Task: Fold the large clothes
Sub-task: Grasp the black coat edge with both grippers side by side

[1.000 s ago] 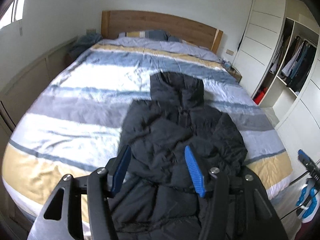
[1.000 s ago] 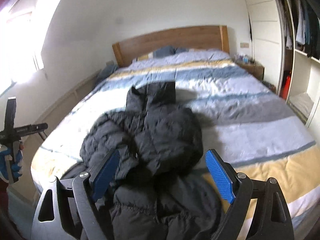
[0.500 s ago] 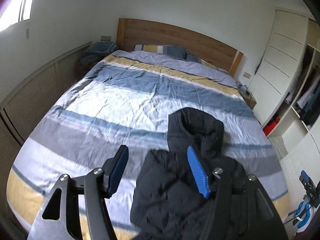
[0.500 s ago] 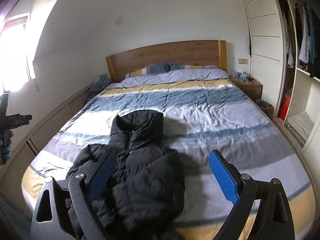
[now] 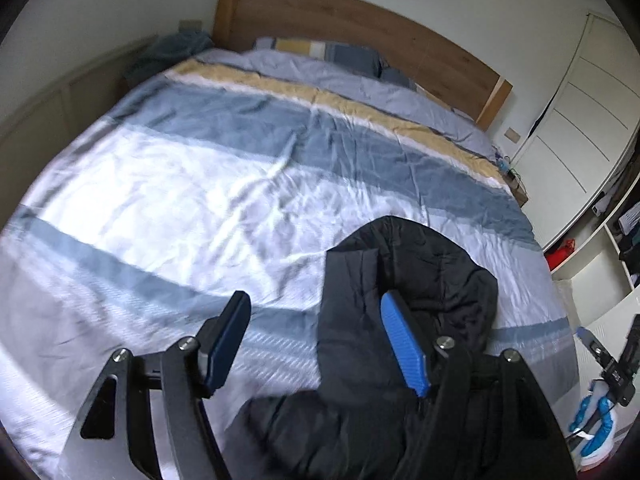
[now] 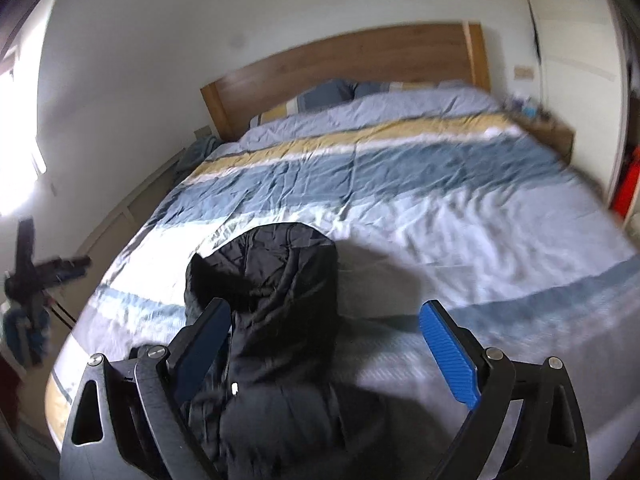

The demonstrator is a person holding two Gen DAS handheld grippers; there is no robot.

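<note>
No text, label, brand, number or sign can be read in either view; nothing legible is shown on any surface in the room; fine detail is blurred by motion.

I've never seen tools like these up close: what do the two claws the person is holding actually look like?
Both look alike. The left claw and the right claw each have two flat, oblong blue pads with a ribbed face, such as this finger and this finger. The pads sit on black angular arms with triangular cut-outs and silver bolt heads. No cables or sleeves show on them.
</note>
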